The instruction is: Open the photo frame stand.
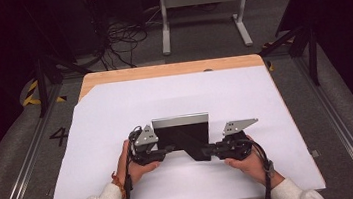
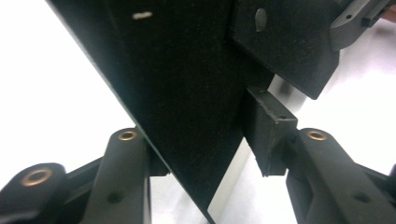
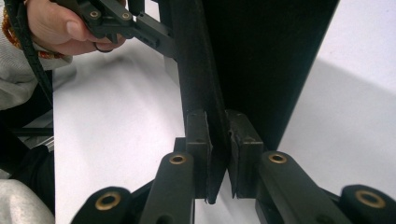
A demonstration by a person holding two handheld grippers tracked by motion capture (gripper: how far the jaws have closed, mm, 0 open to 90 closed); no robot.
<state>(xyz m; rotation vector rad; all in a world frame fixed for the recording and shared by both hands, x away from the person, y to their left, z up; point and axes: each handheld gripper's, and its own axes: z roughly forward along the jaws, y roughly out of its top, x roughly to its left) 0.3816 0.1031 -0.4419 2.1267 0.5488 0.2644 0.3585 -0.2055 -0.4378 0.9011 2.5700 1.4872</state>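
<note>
The right hand-held gripper pinches the stand flap of the picture frame, steadying it; the left hand-held gripper stands half-open around the frame's edge.

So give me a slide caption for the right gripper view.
Right hand-held gripper clamps the thin black easel flap of a picture frame standing on white paper.

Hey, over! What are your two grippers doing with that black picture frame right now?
Right gripper shut on the frame's stand flap. Left gripper straddles the picture frame, pads not clearly pressing. Nothing in the way.
</note>
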